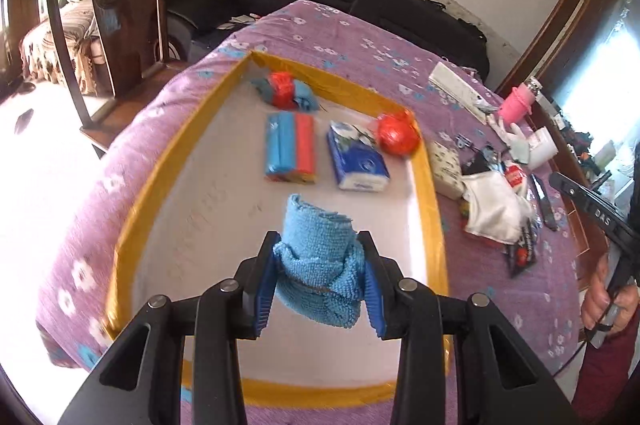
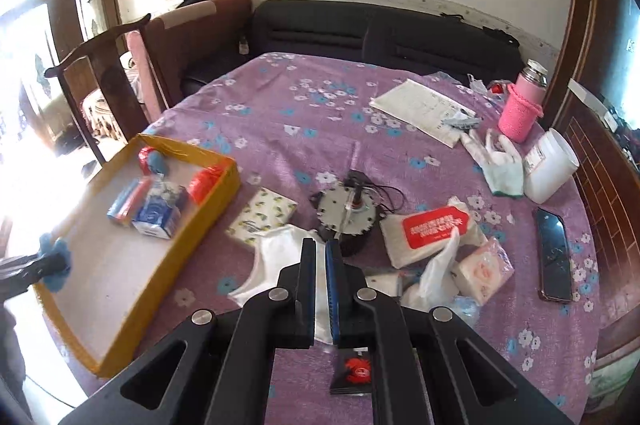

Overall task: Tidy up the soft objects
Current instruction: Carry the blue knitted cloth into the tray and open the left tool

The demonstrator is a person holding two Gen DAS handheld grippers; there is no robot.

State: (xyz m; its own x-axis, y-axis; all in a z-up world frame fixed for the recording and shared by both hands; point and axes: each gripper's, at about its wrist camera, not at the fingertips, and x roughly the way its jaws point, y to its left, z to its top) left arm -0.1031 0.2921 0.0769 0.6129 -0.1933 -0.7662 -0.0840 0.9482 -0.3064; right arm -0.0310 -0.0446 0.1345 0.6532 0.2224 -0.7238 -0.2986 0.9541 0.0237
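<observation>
The left gripper [image 1: 320,257] clenches a blue towel [image 1: 318,257] above the near part of the yellow tray [image 1: 156,169]. Right of the tray, the right gripper [image 2: 320,257] is closed, empty, over a white cloth [image 2: 280,249].

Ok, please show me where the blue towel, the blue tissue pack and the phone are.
blue towel [image 1: 318,257]: left wrist view, on its bunched middle between the fingers.
blue tissue pack [image 1: 357,159]: left wrist view, on its top face.
phone [image 2: 554,253]: right wrist view, on its dark screen.
</observation>
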